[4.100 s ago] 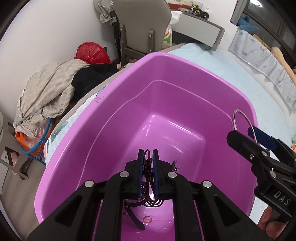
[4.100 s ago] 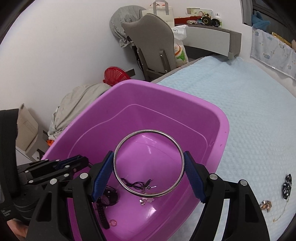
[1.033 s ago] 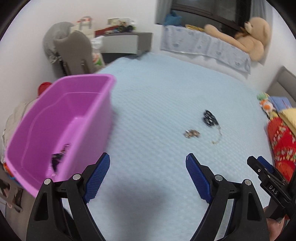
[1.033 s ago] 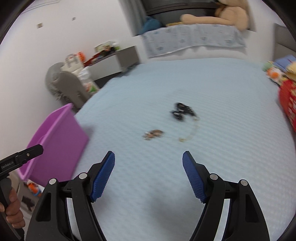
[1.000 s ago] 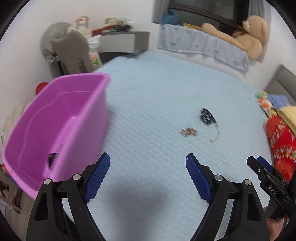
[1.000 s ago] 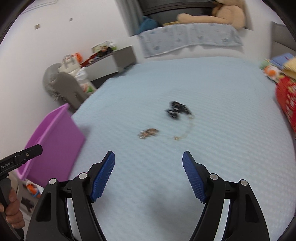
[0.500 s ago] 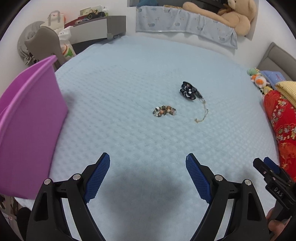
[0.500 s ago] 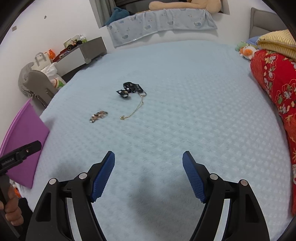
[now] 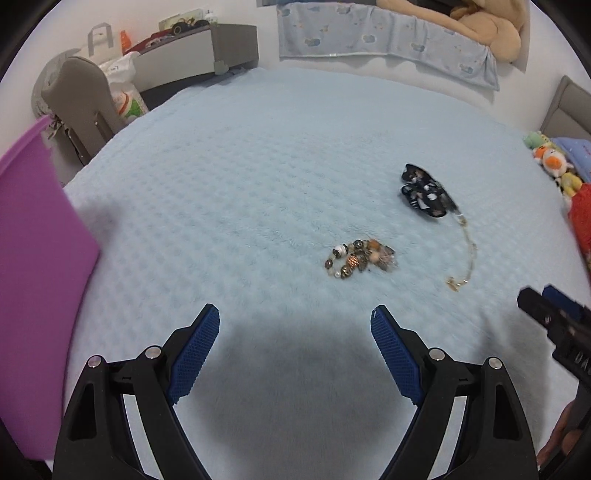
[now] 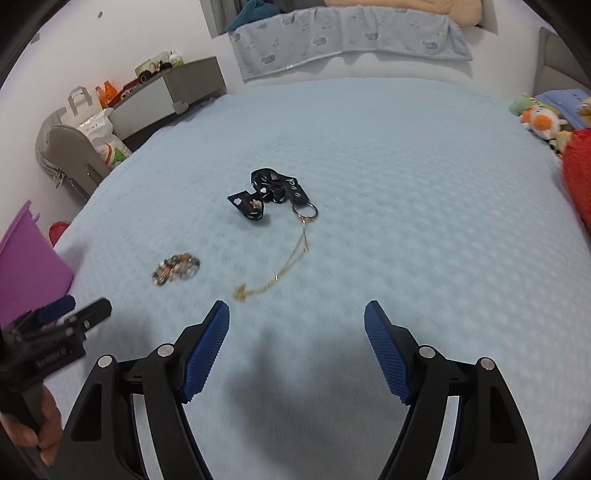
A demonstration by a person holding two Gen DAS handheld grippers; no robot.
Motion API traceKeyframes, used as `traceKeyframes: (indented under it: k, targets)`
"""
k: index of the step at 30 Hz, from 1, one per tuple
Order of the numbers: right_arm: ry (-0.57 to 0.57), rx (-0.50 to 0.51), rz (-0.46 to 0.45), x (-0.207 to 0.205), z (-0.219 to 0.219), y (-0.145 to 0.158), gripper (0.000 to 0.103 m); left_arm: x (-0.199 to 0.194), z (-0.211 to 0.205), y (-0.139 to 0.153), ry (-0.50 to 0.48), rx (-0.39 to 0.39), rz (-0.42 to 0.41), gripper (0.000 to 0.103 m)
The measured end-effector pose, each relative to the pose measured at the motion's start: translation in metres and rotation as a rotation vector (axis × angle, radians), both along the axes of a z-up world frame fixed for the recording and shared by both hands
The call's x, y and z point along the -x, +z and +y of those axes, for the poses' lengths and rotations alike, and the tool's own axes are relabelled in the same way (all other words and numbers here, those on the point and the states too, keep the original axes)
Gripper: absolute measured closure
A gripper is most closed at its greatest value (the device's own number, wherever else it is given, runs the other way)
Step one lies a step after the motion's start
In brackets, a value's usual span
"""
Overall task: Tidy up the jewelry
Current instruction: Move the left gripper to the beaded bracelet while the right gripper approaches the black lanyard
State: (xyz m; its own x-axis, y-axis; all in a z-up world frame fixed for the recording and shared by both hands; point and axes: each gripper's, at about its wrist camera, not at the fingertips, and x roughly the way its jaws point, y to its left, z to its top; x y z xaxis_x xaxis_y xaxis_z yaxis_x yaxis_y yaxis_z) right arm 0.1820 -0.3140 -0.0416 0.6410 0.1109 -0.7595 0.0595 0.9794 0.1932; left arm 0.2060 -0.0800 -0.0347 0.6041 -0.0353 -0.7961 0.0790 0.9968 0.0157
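Observation:
A beaded bracelet [image 9: 360, 258] [image 10: 176, 268] lies on the light blue bed cover [image 9: 258, 177]. Beside it runs a thin gold chain [image 9: 461, 258] [image 10: 280, 273], which leads up to a black patterned strap with a key ring [image 9: 424, 192] [image 10: 271, 194]. My left gripper [image 9: 295, 321] hovers open and empty just short of the bracelet. My right gripper [image 10: 297, 314] is open and empty too, just short of the chain's near end. The purple tub [image 9: 33, 258] [image 10: 26, 266] stands at the left, its inside hidden.
A grey chair [image 9: 79, 107] and a grey desk [image 9: 199, 51] stand past the bed's far left corner. Plush toys [image 10: 539, 122] and a red cloth [image 10: 578, 177] lie at the right edge. A large plush bear [image 9: 476, 29] sits on the far ledge.
Both grippers swung away from the purple tub and came down toward the jewelry on the bed, which now looks larger and closer. Both stayed open and empty over the last second.

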Motion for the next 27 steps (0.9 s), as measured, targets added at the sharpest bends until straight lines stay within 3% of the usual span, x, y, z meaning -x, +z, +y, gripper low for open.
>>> traceKeyframes:
  k: [5, 12, 27]
  targets:
    - [0.039, 0.038, 0.002, -0.036, 0.006, -0.01, 0.031, -0.023, -0.007, -0.017, 0.002, 0.04, 0.043, 0.02]
    - [0.026, 0.017, 0.027, -0.074, -0.008, -0.029, 0.031, -0.045, -0.027, -0.031, -0.025, 0.047, 0.049, 0.02]
    - [0.057, 0.049, 0.038, -0.107, -0.012, -0.042, 0.031, -0.061, -0.05, -0.048, -0.023, 0.049, 0.055, 0.017]
